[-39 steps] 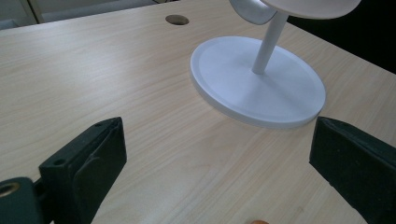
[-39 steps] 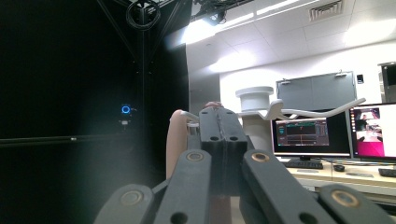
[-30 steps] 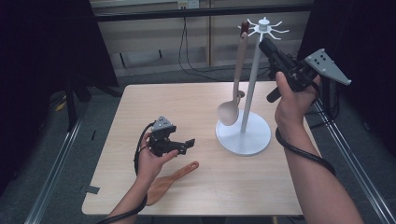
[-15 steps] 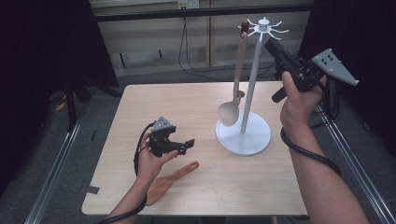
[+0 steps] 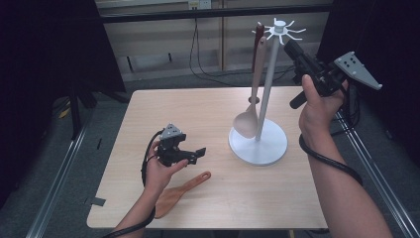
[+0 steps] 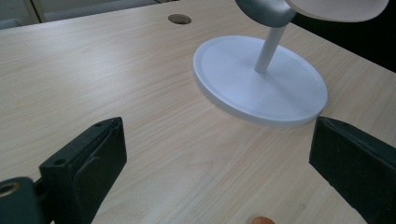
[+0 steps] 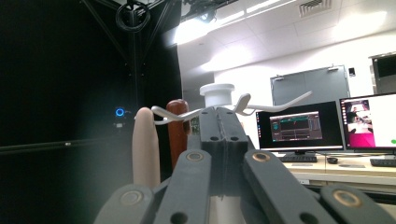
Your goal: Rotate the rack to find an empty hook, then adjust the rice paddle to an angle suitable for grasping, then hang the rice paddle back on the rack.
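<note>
The right gripper (image 5: 288,45) is raised beside the top of the rack (image 5: 267,94), its jaws pressed together with nothing between them, tips close to the white hooks (image 7: 280,101). On the far side of the rack's pole hang a pale spoon (image 5: 250,111), its bowl low over the rack's base, and a dark-handled utensil (image 5: 258,34) on the same ring of hooks. In the right gripper view both handles stand just left of the closed jaws.

The left gripper (image 5: 198,153) hovers low over the table (image 5: 148,114), left of the rack's base, jaws spread wide and empty. A wooden spatula (image 5: 179,193) lies just below it, near the table's front edge, well apart from the rack. Between the left gripper and the rack's base the tabletop is bare wood. The base sits toward the table's right edge.
</note>
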